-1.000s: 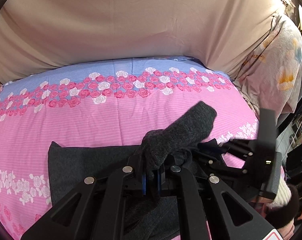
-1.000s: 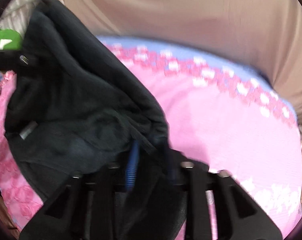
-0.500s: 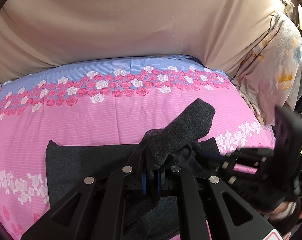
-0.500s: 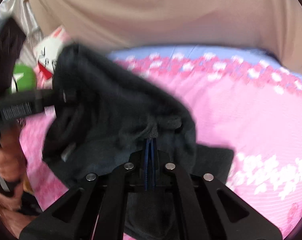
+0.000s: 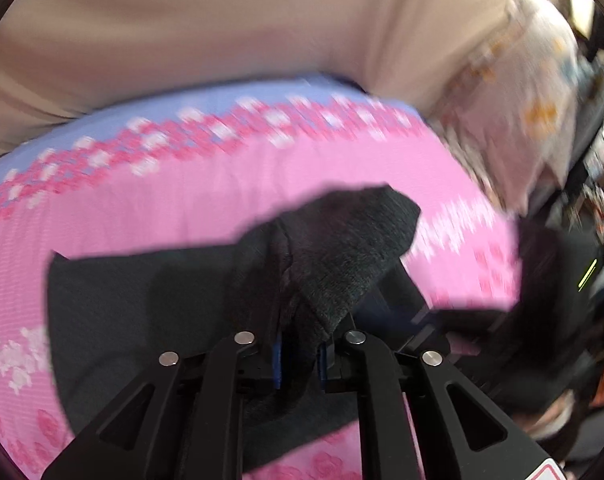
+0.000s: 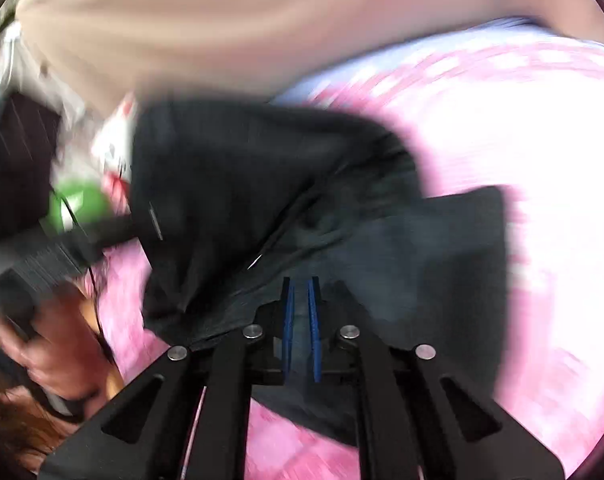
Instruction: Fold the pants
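Observation:
Dark grey pants [image 5: 142,312] lie on the pink flowered bedsheet [image 5: 182,208]. My left gripper [image 5: 300,350] has a raised fold of the pants [image 5: 349,248] between its blue pads, and its jaws are opening. The right wrist view shows that same fold [image 6: 242,180] bulging up from the flat part of the pants [image 6: 421,272]. My right gripper [image 6: 300,292] hovers over the flat part. Its blue pads [image 6: 288,328] stand slightly apart as the jaws open, and no cloth is pinched between them. Both views are motion-blurred.
A beige cloth-covered backing [image 5: 222,32] rises behind the bed. A pale floral pillow or quilt [image 5: 521,112] sits at the bed's right end. A person's hand [image 6: 54,344] holds the left gripper's handle near a green and white object [image 6: 82,200].
The right gripper's pads, pinched on the pants before, have parted and let go of the cloth, and it has swung sideways. The left gripper moved forward and down, its pads slightly wider.

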A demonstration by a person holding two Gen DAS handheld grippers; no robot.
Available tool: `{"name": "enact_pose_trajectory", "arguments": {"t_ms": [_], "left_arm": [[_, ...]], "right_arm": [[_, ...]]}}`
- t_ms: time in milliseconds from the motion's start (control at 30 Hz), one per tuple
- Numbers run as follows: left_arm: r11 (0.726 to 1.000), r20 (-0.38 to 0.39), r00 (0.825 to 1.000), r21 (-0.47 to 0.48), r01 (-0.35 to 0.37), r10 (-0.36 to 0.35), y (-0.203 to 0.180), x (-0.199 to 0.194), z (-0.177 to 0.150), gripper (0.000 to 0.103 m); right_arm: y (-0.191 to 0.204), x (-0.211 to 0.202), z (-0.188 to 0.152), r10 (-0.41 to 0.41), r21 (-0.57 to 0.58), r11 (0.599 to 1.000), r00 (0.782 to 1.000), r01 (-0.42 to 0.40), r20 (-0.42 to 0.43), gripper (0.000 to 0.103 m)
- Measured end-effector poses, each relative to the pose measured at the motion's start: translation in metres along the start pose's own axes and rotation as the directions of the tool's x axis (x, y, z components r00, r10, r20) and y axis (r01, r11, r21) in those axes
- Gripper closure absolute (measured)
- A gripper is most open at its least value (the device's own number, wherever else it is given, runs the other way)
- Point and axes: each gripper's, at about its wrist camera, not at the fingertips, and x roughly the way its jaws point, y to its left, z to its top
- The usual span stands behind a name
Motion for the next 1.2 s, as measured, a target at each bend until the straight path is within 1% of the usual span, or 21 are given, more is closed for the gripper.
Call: {"name": "enact_pose_trajectory", "arguments": {"t_ms": [67, 133, 200, 267, 300, 333, 433, 533, 567, 600, 633, 667, 700, 800, 900, 967, 1000, 1033, 1067, 1133, 1200], "left_arm": [[1.0, -0.06, 0.998, 0.027, 0.001, 0.0, -0.011, 0.02, -0.011, 0.086], [0.999, -0.121, 0.993, 0.038, -0.014, 0.019, -0.019, 0.04, -0.025, 0.083], [0.999, -0.084, 0.996, 0.03, -0.012, 0.014, -0.024, 0.033, -0.034, 0.079], [0.998, -0.051, 0.997, 0.019, 0.06, -0.059, -0.024, 0.011, -0.038, 0.061], [0.996, -0.036, 0.996, -0.002, 0.086, -0.086, -0.02, -0.001, -0.041, 0.043], [0.996, -0.011, 0.996, -0.028, 0.086, -0.087, -0.014, -0.014, -0.042, 0.03], [0.995, 0.063, 0.998, -0.093, 0.036, -0.03, 0.007, -0.047, -0.047, 0.028], [0.983, 0.088, 0.994, -0.176, -0.046, 0.063, 0.044, -0.069, -0.056, 0.027], [0.977, 0.088, 0.992, -0.199, -0.073, 0.092, 0.054, -0.073, -0.059, 0.027], [0.971, 0.09, 0.989, -0.22, -0.092, 0.114, 0.062, -0.075, -0.061, 0.027], [0.96, 0.089, 0.985, -0.253, -0.123, 0.149, 0.077, -0.077, -0.066, 0.027], [0.948, 0.084, 0.981, -0.282, -0.145, 0.175, 0.088, -0.077, -0.069, 0.027], [0.934, 0.074, 0.978, -0.317, -0.164, 0.197, 0.1, -0.077, -0.071, 0.027], [0.905, 0.081, 0.97, -0.384, -0.182, 0.229, 0.125, -0.083, -0.076, 0.027], [0.893, 0.095, 0.967, -0.414, -0.177, 0.236, 0.137, -0.089, -0.078, 0.027], [0.893, 0.094, 0.969, -0.417, -0.171, 0.23, 0.143, -0.087, -0.081, 0.027], [0.893, 0.089, 0.97, -0.416, -0.172, 0.228, 0.143, -0.085, -0.083, 0.027], [0.893, 0.075, 0.97, -0.412, -0.18, 0.23, 0.142, -0.079, -0.084, 0.027], [0.895, 0.065, 0.971, -0.405, -0.185, 0.23, 0.141, -0.075, -0.085, 0.027], [0.902, 0.042, 0.972, -0.385, -0.196, 0.23, 0.135, -0.065, -0.087, 0.027], [0.905, 0.032, 0.969, -0.366, -0.218, 0.246, 0.131, -0.059, -0.09, 0.027]], "right_arm": [[-0.014, -0.029, -0.004, -0.102, 0.041, 0.994, 0.992, 0.099, 0.077, 0.058], [-0.024, -0.049, -0.011, -0.154, 0.072, 0.986, 0.982, 0.147, 0.108, 0.057], [-0.026, -0.055, -0.016, -0.128, 0.093, 0.989, 0.986, 0.118, 0.108, 0.057], [-0.022, -0.049, -0.017, -0.082, 0.091, 0.993, 0.992, 0.073, 0.097, 0.054], [-0.013, -0.046, -0.011, -0.066, 0.088, 0.994, 0.994, 0.058, 0.089, 0.051], [-0.01, -0.036, -0.009, -0.042, 0.082, 0.996, 0.997, 0.037, 0.069, 0.043], [-0.004, -0.003, -0.015, -0.009, 0.088, 0.996, 1.0, 0.008, 0.006, 0.041], [-0.004, 0.013, -0.029, 0.003, 0.12, 0.993, 0.999, 0.002, -0.042, 0.039], [-0.002, 0.016, -0.034, -0.005, 0.112, 0.994, 0.999, 0.009, -0.035, 0.039], [0.004, 0.019, -0.035, -0.017, 0.096, 0.995, 1.0, 0.019, -0.024, 0.045], [0.009, 0.021, -0.036, -0.038, 0.077, 0.996, 0.999, 0.04, -0.035, 0.073], [0.015, 0.019, -0.034, -0.048, 0.067, 0.996, 0.998, 0.051, -0.032, 0.083], [0.026, 0.011, -0.03, -0.039, 0.045, 0.998, 0.999, 0.039, -0.011, 0.086], [0.065, -0.032, -0.018, -0.035, -0.038, 0.999, 0.994, 0.039, 0.107, 0.087], [0.087, -0.059, -0.017, -0.089, -0.09, 0.99, 0.978, 0.107, 0.191, 0.087], [0.074, -0.049, -0.026, -0.204, -0.086, 0.972, 0.965, 0.22, 0.167, 0.087], [0.056, -0.03, -0.035, -0.29, -0.067, 0.952, 0.951, 0.299, 0.109, 0.087], [0.039, -0.015, -0.042, -0.334, -0.041, 0.941, 0.941, 0.336, 0.053, 0.087], [0.026, -0.007, -0.049, -0.342, -0.004, 0.94, 0.939, 0.342, 0.024, 0.085], [0.023, -0.019, -0.054, -0.29, 0.05, 0.957, 0.955, 0.287, 0.066, 0.086], [0.031, -0.033, -0.049, -0.312, 0.033, 0.95, 0.943, 0.31, 0.112, 0.086]]}}
